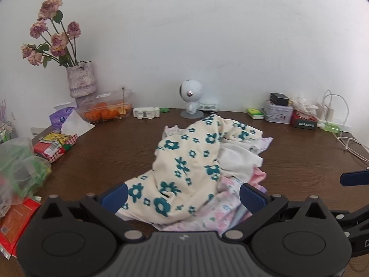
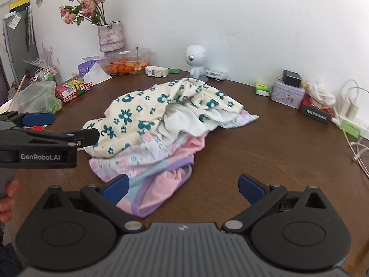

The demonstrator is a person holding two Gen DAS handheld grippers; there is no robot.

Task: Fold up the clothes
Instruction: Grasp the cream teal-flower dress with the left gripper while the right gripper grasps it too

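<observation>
A heap of clothes lies in the middle of the brown table [image 1: 103, 152]. On top is a cream garment with teal flowers [image 1: 184, 161] [image 2: 138, 113]. Under it lie a pale floral piece [image 2: 129, 161] and a pink garment with purple trim [image 2: 161, 184]. My left gripper [image 1: 183, 197] [image 2: 76, 127] is open at the near left edge of the heap, with the cream cloth lying between its fingers. My right gripper [image 2: 183, 189] is open at the heap's near side, its left pad [image 2: 116, 190] over the pink garment. One of its fingertips [image 1: 355, 177] shows at the right.
Along the wall stand a vase of dried roses [image 2: 110, 37], a clear box of oranges [image 2: 126, 64], a white astronaut figure [image 2: 196, 60], a tin [image 2: 287, 95] and charger cables [image 2: 355, 124]. Snack packs [image 1: 55, 145] and a plastic bag [image 1: 20, 166] crowd the left side. A hand [image 2: 7, 196] holds the left gripper's handle.
</observation>
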